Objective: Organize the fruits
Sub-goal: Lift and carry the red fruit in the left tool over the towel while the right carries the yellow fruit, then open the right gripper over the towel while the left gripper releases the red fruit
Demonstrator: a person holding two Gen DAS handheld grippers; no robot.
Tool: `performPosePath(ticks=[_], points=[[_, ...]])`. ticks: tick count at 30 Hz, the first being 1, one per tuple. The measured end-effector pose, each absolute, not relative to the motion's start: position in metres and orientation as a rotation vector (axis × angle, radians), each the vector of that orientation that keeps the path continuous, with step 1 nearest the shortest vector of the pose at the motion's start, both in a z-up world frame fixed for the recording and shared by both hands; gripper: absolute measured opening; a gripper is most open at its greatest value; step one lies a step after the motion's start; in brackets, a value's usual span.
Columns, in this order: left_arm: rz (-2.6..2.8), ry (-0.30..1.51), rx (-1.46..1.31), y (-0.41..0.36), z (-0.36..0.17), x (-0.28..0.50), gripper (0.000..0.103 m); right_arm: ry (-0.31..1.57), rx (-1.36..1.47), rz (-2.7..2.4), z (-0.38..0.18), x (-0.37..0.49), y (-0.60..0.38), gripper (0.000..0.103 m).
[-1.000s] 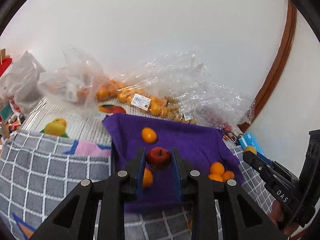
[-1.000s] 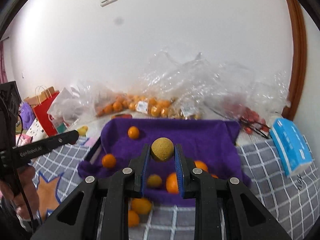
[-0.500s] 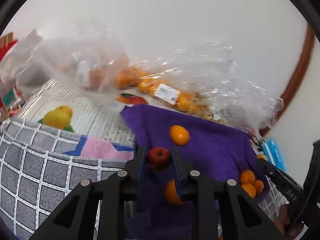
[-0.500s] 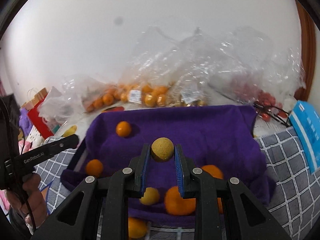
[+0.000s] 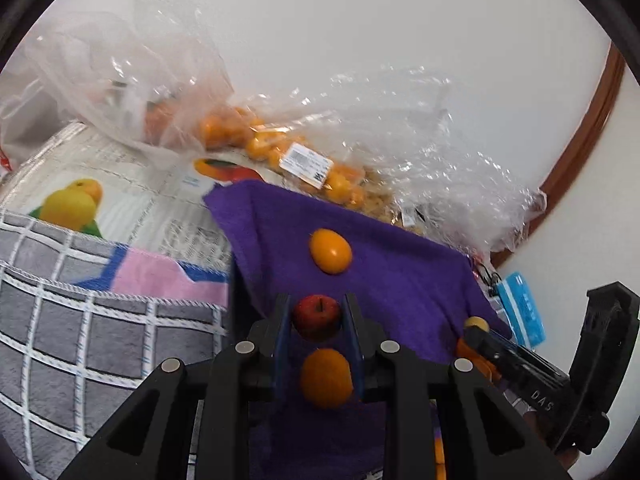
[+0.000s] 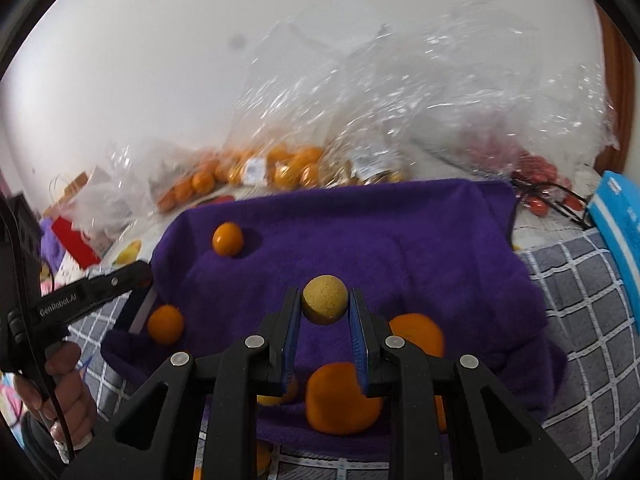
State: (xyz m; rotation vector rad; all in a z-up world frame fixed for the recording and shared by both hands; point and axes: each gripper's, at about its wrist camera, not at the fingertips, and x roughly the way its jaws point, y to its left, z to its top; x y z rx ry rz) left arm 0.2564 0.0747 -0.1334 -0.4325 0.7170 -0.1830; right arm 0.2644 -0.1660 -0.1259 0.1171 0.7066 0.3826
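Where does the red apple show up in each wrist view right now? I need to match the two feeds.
Left wrist: the red apple sits low centre, clamped in the left gripper, above the purple towel.
Right wrist: the apple is not in view; only the left gripper's side shows at the left edge, its tips hidden.
Shared landmark: the lone orange on the towel.
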Motion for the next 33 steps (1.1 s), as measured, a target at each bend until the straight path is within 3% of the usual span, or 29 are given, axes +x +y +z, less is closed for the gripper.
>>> performPosePath(ticks=[25,33], points=[[-0.201,0.747,-0.344,0.055,-0.139,0.257,0.024,0.675,-0.038,0.367,-0.137,0.250,-0.138,0.025],[-0.211,0.708,-0.314,0.051,-0.126,0.248,0.026,0.633,0.033,0.340,-0.129,0.246,-0.150,0.042]])
